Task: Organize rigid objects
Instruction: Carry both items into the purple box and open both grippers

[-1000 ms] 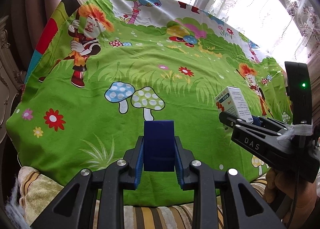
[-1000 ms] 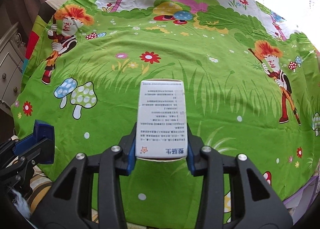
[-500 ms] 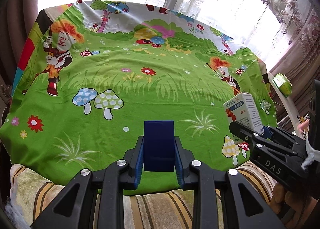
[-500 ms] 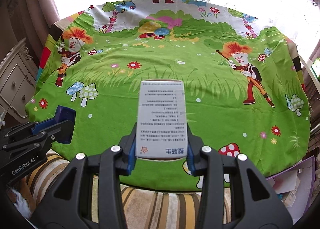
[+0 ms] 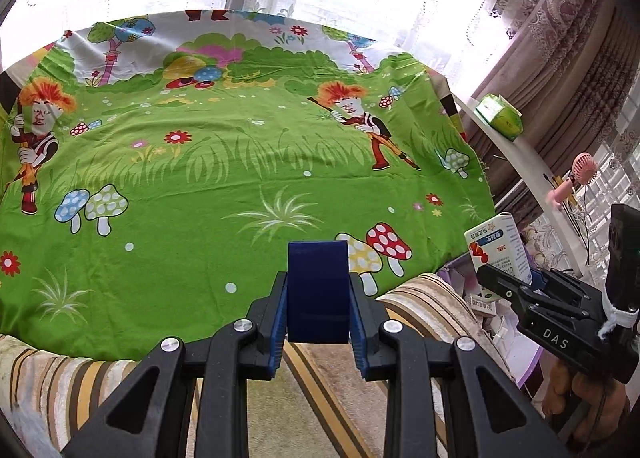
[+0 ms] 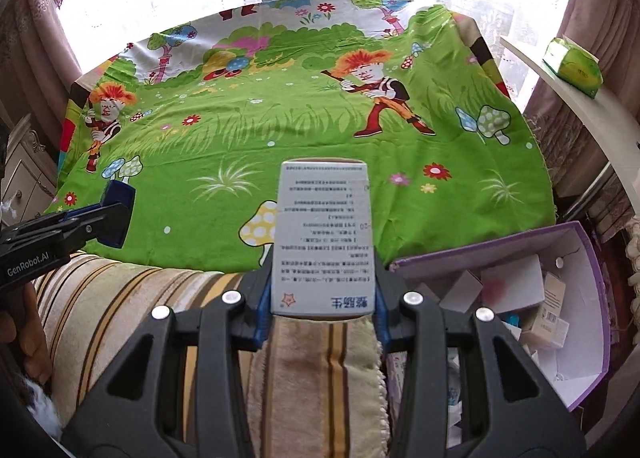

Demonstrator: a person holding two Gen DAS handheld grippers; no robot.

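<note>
My left gripper (image 5: 318, 294) is shut on a dark blue box (image 5: 318, 290), held above the near edge of the green cartoon-print cloth (image 5: 240, 161). My right gripper (image 6: 322, 254) is shut on a white medicine box (image 6: 322, 238) with printed text, held over the striped towel edge. In the left wrist view the right gripper (image 5: 516, 278) shows at the far right with the white box (image 5: 498, 246). In the right wrist view the left gripper (image 6: 114, 217) and blue box (image 6: 120, 213) show at the left. A purple-edged carton (image 6: 596, 286) with several small boxes sits at the lower right.
A striped towel (image 6: 132, 298) covers the near edge below the cloth. A white curved shelf (image 6: 576, 93) at the right carries a green tissue pack (image 6: 576, 61). A pink hand fan (image 5: 576, 177) stands further right. Curtains and a bright window lie behind; a drawer cabinet (image 6: 24, 177) is at left.
Both grippers, still holding their boxes, have swung right and back off the cloth. The towel edge, the shelf and the purple carton have come into view.
</note>
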